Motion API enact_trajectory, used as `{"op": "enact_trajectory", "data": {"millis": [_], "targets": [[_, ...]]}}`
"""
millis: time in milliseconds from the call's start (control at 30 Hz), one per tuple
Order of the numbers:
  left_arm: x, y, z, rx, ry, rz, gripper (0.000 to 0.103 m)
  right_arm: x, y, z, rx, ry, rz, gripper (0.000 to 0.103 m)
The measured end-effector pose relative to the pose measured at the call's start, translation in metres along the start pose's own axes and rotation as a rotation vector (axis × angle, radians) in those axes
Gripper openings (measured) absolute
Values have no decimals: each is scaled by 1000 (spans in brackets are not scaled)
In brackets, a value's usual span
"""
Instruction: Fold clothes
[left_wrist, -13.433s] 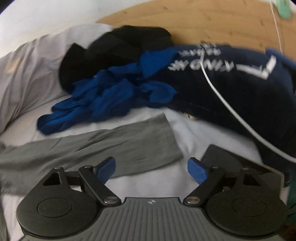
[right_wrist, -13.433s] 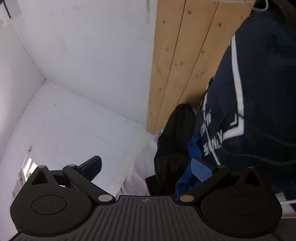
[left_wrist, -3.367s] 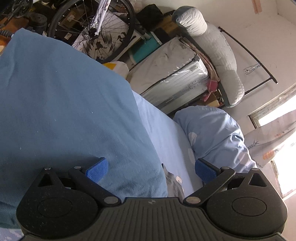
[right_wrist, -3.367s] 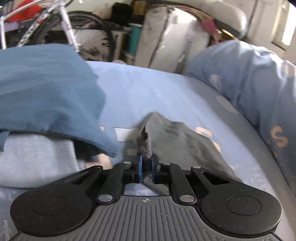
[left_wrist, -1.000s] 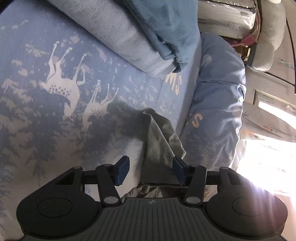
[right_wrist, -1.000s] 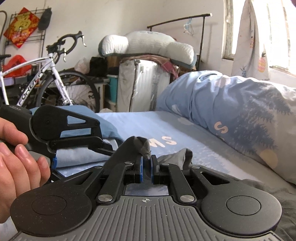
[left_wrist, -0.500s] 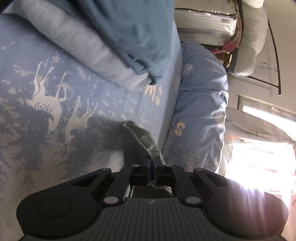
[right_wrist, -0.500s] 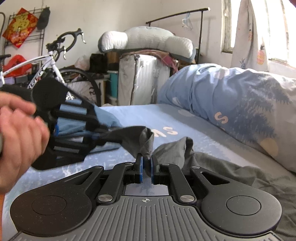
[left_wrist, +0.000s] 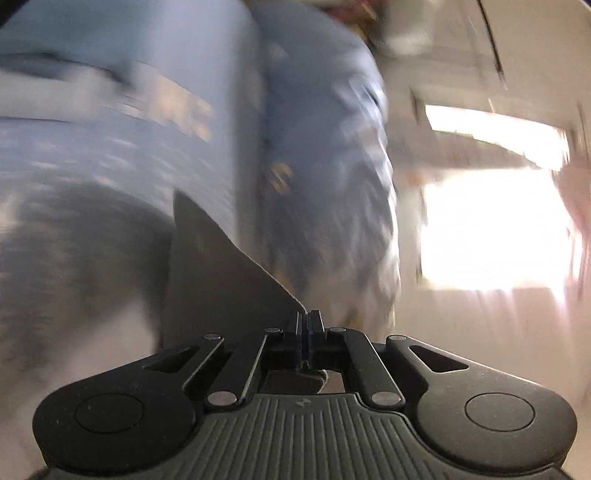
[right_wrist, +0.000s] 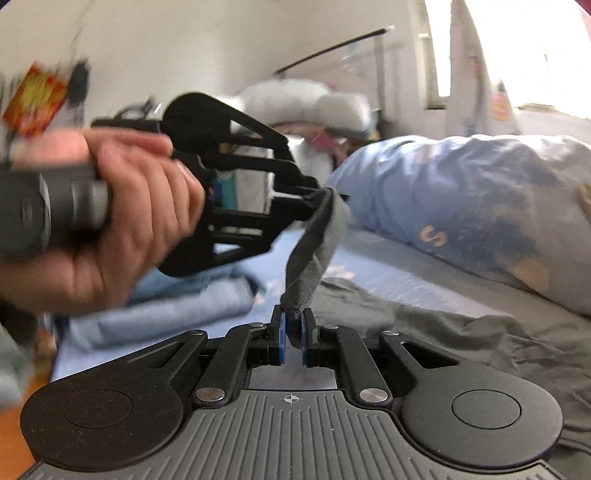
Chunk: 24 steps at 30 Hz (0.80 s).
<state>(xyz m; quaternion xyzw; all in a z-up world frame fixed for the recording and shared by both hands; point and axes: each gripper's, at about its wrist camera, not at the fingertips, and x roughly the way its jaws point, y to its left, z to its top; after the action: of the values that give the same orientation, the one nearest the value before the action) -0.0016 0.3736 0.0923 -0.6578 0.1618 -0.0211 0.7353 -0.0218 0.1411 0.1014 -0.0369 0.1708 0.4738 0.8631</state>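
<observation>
Two black two-finger grippers pinch one dark grey soft-knit garment above a bed.

Much of the left wrist view is smeared by motion blur, so the print on the pale blue patterned bedsheet (left_wrist: 110, 155) cannot be read; the left gripper (left_wrist: 304, 325) has its jaws pressed together on an edge of the dark grey garment (left_wrist: 221, 280), most of which is cut off below the gripper body. From the right wrist view, the right gripper (right_wrist: 292, 325) is clamped on a bunched corner of the same cloth, a taut strip rising to the left one, whose handle a hand (right_wrist: 122, 218) hides. More grey cloth lies crumpled on the bed beside a puffy blue duvet (right_wrist: 461, 206); folded blue clothes (right_wrist: 166, 306) sit blurred at left. A bright window (right_wrist: 517, 48) washes out the wall.
</observation>
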Motion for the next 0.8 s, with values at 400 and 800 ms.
{"op": "enact_trajectory", "data": {"millis": [400, 800], "targets": [[183, -158, -142, 614, 444, 96, 8, -116, -131, 2, 326, -213, -205, 9], [340, -110, -344, 864, 620, 312, 6, -209, -279, -115, 693, -126, -417, 10]]}}
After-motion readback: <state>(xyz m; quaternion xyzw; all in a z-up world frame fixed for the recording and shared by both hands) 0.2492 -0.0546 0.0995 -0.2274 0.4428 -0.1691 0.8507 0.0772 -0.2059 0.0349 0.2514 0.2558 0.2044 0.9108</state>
